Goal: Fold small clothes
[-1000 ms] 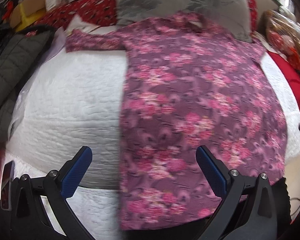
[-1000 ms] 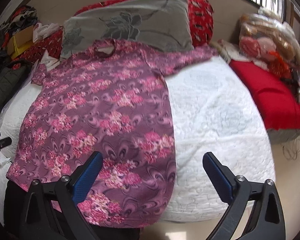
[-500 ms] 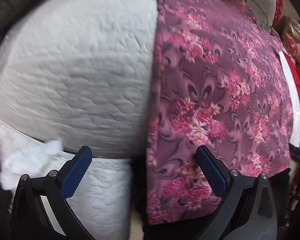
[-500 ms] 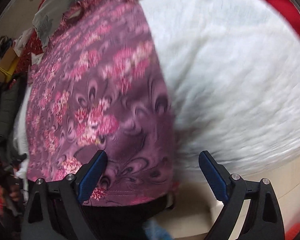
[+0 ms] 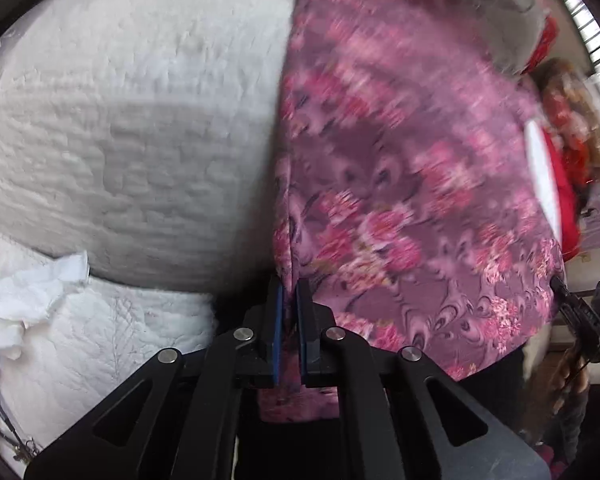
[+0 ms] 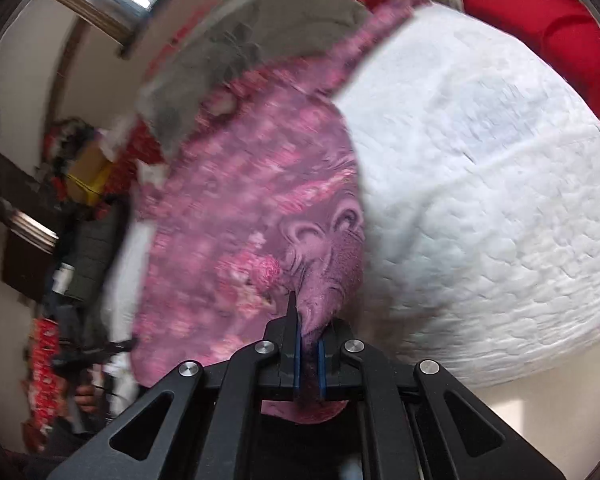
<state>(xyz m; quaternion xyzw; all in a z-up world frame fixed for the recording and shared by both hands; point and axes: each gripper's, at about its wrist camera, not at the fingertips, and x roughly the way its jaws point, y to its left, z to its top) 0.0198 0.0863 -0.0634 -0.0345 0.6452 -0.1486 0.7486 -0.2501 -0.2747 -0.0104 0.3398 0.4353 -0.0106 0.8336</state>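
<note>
We see our left gripper as matte black plastic, its angled linkage arms cut with triangular openings and pinned by round silver screws, with thin blue pads lining the inner faces of the fingers. Our right gripper has the same black frame, silver pivot screws and blue pads.

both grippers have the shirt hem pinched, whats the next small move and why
Probably lift both hem corners together and carry them toward the collar end. The left gripper and right gripper are each shut on a bottom corner of the floral shirt, which lies flat and unfolded on the white quilt.
</note>
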